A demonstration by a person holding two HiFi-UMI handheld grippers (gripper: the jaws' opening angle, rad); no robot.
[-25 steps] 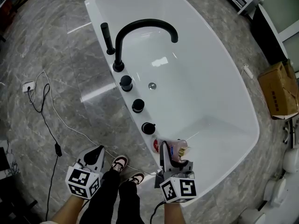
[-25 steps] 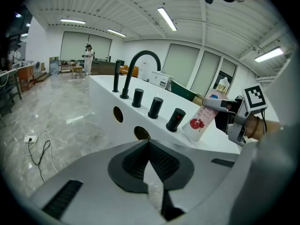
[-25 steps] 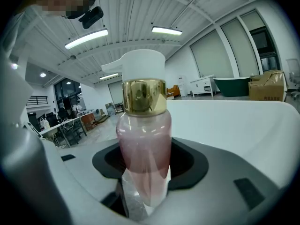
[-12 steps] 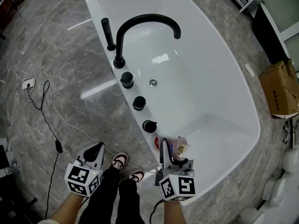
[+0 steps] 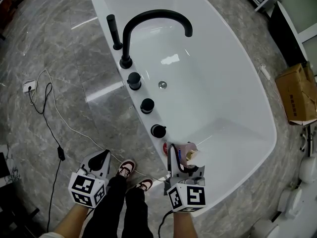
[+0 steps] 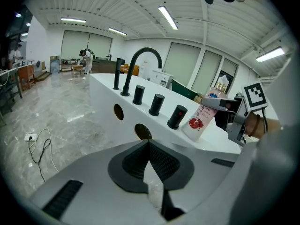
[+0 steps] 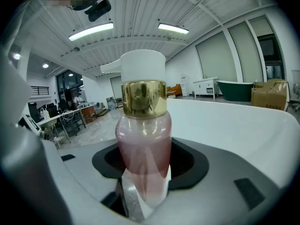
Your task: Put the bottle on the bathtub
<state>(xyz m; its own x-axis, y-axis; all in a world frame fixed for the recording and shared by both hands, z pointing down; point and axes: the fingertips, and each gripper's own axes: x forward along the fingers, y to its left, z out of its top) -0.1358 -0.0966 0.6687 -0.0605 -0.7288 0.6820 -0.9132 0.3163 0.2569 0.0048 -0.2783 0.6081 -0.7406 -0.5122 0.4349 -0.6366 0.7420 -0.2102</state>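
Moved slightly: right tongs (image 5: pixel 179 158) carried bottle (image 5: pixel 188 151) bit farther along near rim, toward nearest knob (image 5: pixel 158 131). Placing looks nearly due, release not yet made.
Left tongs (image 5: pixel 101 158) pressed together, empty, idle over grey marble floor (image 5: pixel 74 98).
Right tongs clamp bottle's clear pink body. Gold collar, white cap. Bottle tilted, base at rim, contact unclear.
Glossy white oval bathtub (image 5: pixel 270 128). Farther: matte black knobs, arched spout (image 5: pixel 153 18).

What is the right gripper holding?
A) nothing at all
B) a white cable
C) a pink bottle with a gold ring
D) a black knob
C: the right gripper view shows the right gripper with its jaws closed on the pink bottle, whose gold ring sits just above them.
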